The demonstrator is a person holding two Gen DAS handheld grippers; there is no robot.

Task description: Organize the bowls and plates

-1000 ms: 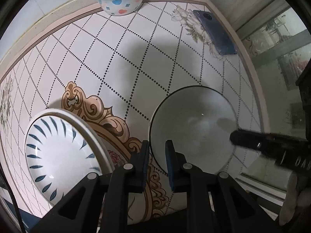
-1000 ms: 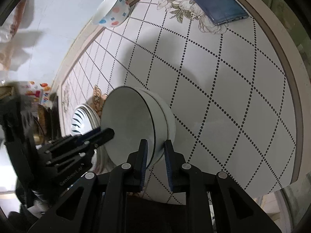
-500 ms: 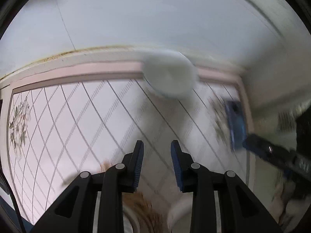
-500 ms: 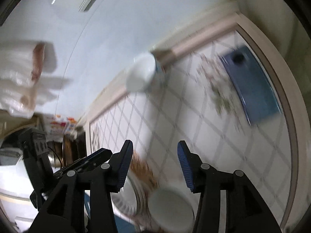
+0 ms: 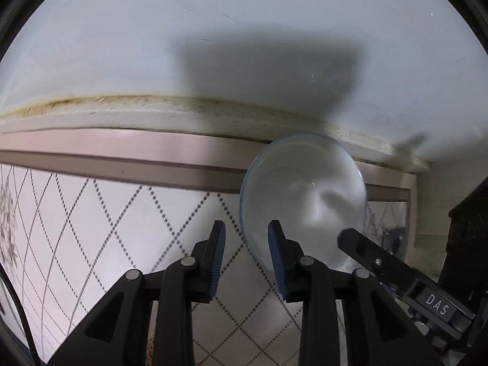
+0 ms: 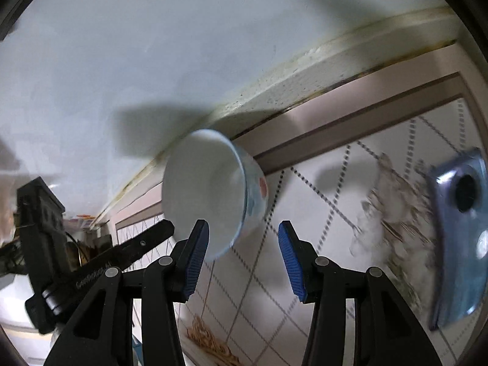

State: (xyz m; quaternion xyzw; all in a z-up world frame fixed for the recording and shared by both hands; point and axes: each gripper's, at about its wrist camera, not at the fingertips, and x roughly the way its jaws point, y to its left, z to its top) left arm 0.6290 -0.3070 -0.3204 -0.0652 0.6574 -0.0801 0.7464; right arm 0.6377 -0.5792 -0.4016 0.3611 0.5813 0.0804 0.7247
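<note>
Centrally in both wrist views stands a white bowl (image 5: 303, 201) with a pale blue rim and red and blue spots on its outer wall (image 6: 213, 195), resting on the tiled counter (image 5: 100, 213) at its far edge, close to the pinkish border strip and the white wall (image 5: 244, 45). Left gripper (image 5: 246, 254): jaws parted by a narrow gap, nothing between them; the bowl's near rim lies just beyond the right-hand pad, apart from it. Right gripper (image 6: 244, 254): jaws parted wider, also empty, the bowl just ahead of the left-hand pad. Each gripper's jaws have just been opening. Each view shows the other gripper entering from the side beside the bowl. Motion blur softens a blue phone (image 6: 457, 238) lying flat on the counter to the right, well apart from the bowl.
</note>
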